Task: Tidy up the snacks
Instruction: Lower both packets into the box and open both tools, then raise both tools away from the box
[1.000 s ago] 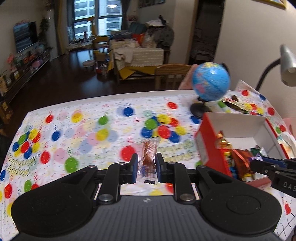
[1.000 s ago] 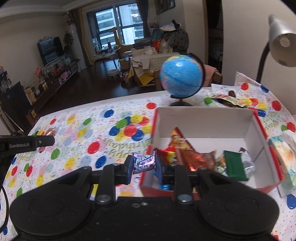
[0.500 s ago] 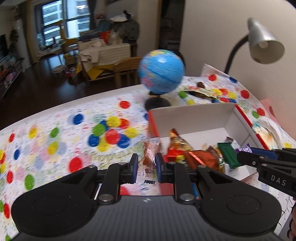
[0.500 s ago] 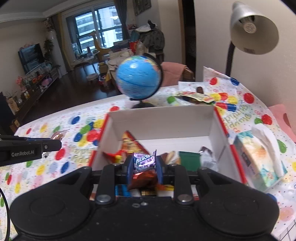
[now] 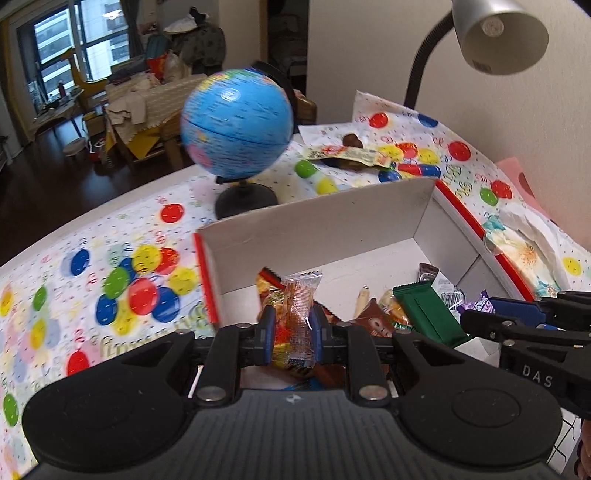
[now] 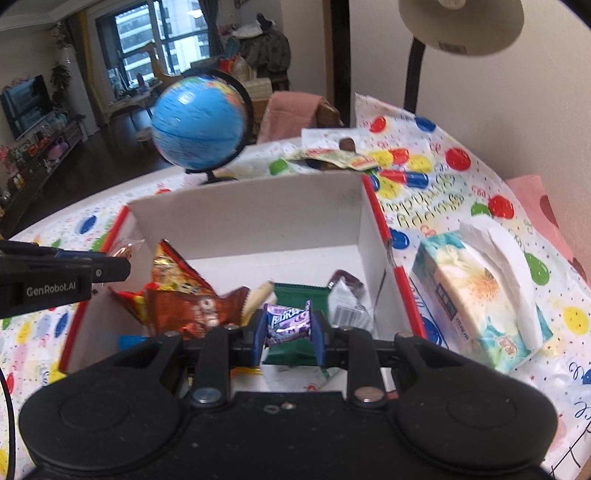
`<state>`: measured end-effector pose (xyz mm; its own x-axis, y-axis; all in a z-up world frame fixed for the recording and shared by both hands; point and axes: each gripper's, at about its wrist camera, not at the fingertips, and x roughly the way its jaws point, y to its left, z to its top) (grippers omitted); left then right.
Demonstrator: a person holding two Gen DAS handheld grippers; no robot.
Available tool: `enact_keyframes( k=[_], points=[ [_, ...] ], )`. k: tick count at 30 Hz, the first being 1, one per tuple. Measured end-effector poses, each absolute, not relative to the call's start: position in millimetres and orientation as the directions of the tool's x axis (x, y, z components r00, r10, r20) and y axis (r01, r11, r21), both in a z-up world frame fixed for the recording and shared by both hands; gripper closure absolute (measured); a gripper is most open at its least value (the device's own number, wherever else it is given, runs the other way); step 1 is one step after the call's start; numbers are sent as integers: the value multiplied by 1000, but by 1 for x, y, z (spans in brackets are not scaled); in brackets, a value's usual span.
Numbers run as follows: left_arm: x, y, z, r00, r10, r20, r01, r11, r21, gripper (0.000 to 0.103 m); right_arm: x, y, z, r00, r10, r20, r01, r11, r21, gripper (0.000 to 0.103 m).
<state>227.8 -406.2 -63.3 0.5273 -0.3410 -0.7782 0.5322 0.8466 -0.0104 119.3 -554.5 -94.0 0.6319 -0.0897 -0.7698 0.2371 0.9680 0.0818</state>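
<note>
A red box with white inside walls [image 5: 314,229] [image 6: 258,218] stands open on the table and holds several snack packets. My left gripper [image 5: 290,330] is shut on a clear-wrapped orange candy [image 5: 301,306] and holds it over the box's near left part. My right gripper [image 6: 289,334] is shut on a purple wrapped candy [image 6: 288,321] and holds it over the box's near right part, above a green packet [image 6: 299,295]. The right gripper also shows at the right edge of the left wrist view [image 5: 517,317].
A blue globe [image 5: 236,129] on a black stand sits just behind the box. A tissue pack [image 6: 480,291] lies right of the box. A desk lamp [image 5: 498,33] hangs over the back right corner. Loose wrappers [image 5: 351,153] lie behind the box.
Both grippers have moved to the right, from beside the box to over it, each still carrying its candy. The left candy was over the tablecloth a second ago.
</note>
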Motion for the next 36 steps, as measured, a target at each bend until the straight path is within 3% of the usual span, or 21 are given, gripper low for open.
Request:
enact_keyframes(
  k=[21, 24, 26, 30, 36],
  points=[
    [240, -419, -94, 450, -314, -836, 573, 820, 0, 81, 140, -550, -125, 568, -56, -821, 219, 972, 86, 71],
    [238, -417, -91, 454, -311, -835, 567, 824, 1, 66, 137, -548, -123, 571, -58, -819, 218, 972, 83, 61],
    [235, -414, -88, 459, -324, -827, 567, 824, -8, 33, 135, -548, -122, 575, -56, -817, 216, 972, 86, 57],
    [229, -410, -81, 473, -334, -815, 564, 826, -11, 31, 129, -546, -115, 591, -54, -805, 212, 973, 90, 39],
    [220, -401, -70, 489, -341, -803, 553, 833, -17, 31, 119, -543, -101, 625, -55, -779, 213, 972, 102, 26]
  ],
)
